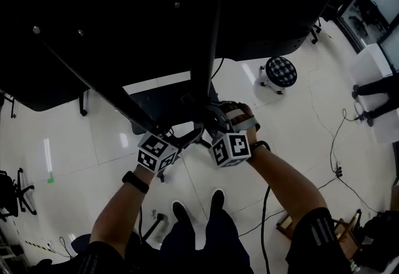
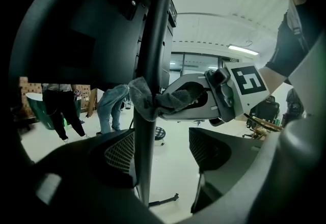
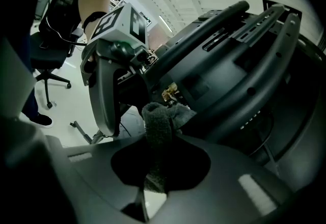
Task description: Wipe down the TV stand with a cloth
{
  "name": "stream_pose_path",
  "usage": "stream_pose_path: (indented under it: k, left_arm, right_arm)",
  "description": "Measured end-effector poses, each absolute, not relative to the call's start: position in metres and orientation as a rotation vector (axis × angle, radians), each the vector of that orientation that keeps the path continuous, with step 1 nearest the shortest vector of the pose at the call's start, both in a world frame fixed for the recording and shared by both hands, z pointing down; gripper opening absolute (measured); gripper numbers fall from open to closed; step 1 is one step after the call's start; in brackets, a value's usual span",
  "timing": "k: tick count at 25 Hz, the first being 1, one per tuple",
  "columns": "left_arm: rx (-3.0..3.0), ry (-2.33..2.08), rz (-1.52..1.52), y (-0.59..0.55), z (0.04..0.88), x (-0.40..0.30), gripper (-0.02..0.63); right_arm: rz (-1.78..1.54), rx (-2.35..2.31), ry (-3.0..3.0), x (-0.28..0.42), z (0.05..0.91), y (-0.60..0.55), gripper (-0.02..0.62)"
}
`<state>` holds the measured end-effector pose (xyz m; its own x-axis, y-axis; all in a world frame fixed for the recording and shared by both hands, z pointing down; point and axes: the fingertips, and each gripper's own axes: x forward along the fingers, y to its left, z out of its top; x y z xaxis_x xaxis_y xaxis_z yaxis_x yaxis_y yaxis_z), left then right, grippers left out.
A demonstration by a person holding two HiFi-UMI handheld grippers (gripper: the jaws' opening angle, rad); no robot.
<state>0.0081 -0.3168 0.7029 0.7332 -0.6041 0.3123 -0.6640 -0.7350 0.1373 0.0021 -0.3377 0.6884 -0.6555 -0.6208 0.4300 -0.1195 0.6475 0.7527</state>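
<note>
Right gripper (image 3: 160,142) holds cloth (image 3: 159,116) crosswise round upright stand pole (image 2: 153,65)

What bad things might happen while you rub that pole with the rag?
1. The cloth is pinched in the right claw and hooked round the pole, so it might snag and pull free.
2. The left claw is open with the same pole inside it, and could knock it.
3. A cable lies on the floor by the feet; a step back might catch it.
</note>
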Motion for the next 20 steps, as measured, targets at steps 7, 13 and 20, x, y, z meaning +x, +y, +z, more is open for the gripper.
stream_pose_path:
  k: [7, 13, 20]
  left_arm:
    - [2.64, -0.988, 0.384, -0.315, 0.76, 0.007, 0.357]
    - [2.582, -0.999, 0.411, -0.321, 0.812, 0.002, 0.357]
    - [2.519, -0.998, 0.43, -0.325, 0.873, 0.001, 0.357]
  right_arm:
    - [-0.837, 0.542, -2.153, 0.005, 0.757, -0.337, 0.043]
    - [-0.794, 0.495, -2.125, 0.005, 0.811, -0.337, 0.043]
    - [-0.748, 0.443, -2.09, 0.006, 0.883, -0.339, 0.043]
